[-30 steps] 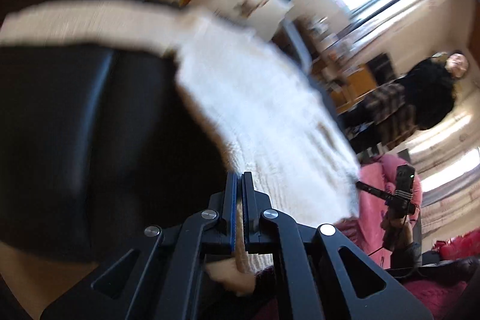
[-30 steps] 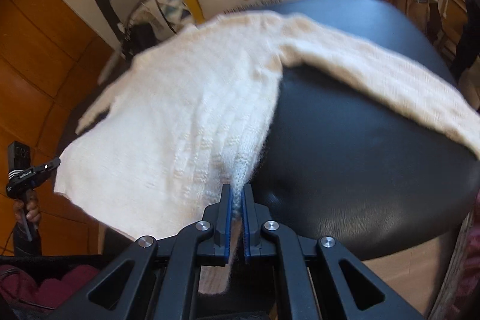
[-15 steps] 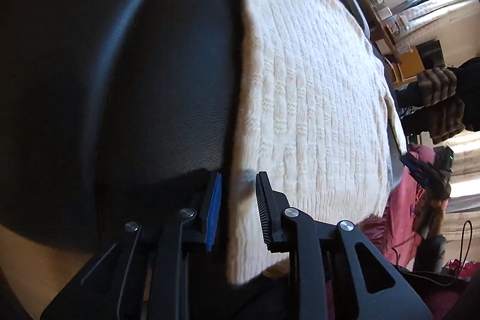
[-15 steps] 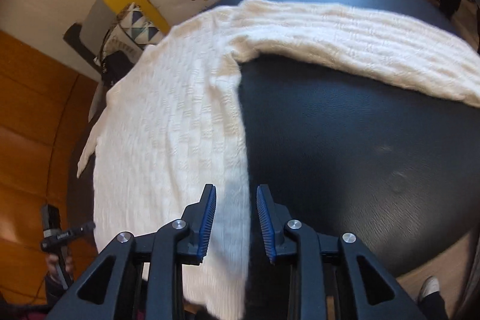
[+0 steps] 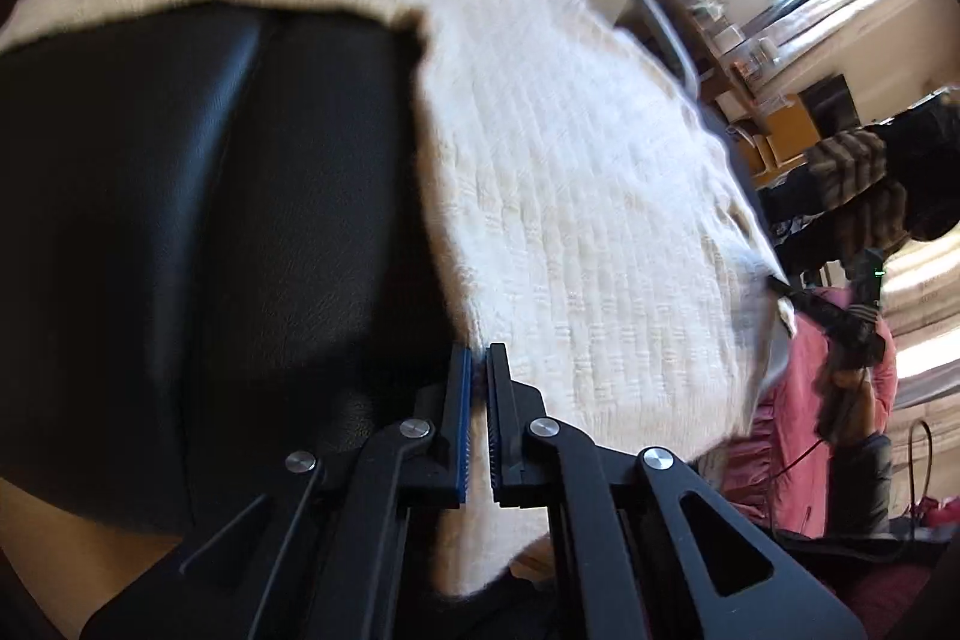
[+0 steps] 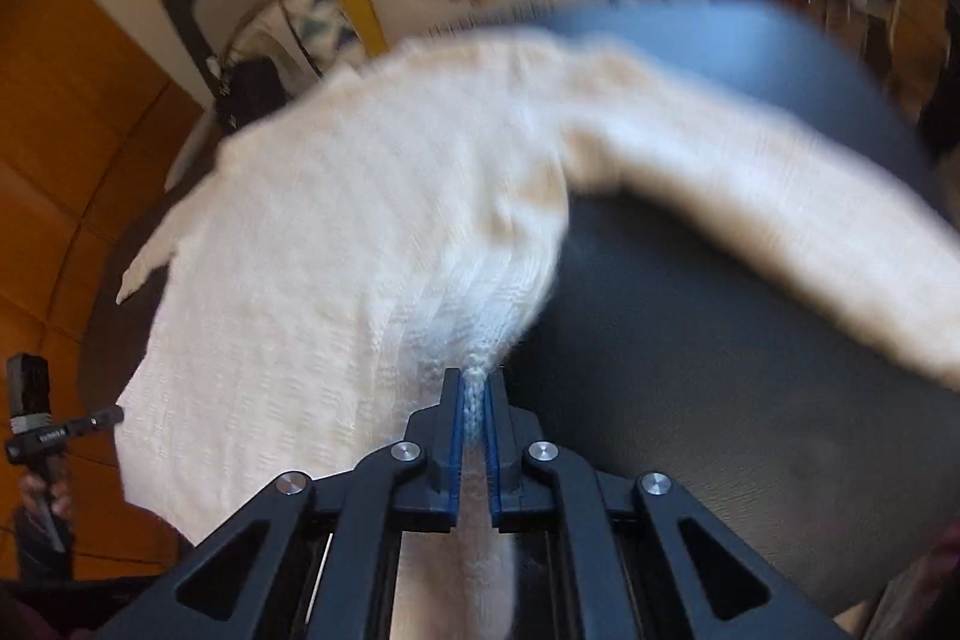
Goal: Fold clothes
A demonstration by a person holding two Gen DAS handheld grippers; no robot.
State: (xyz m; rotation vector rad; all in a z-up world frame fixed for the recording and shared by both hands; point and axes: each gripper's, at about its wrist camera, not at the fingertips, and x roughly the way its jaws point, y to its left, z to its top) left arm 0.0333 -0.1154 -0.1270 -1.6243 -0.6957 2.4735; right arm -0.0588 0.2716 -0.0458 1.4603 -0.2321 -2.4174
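The cream sweater [image 5: 588,232] lay spread on the black worktop [image 5: 210,220]. The left tongs [image 5: 478,370] and right tongs [image 6: 475,382], both at 6 o'clock in their views, pinched its hem. Such shallow bites on loose knit could slip mid-fold.

No text, label, brand or number is showing legibly in either wrist view. A small white marking is sitting on the black handheld device [image 6: 42,436] at the left edge of the right wrist view, but it is too small to read.
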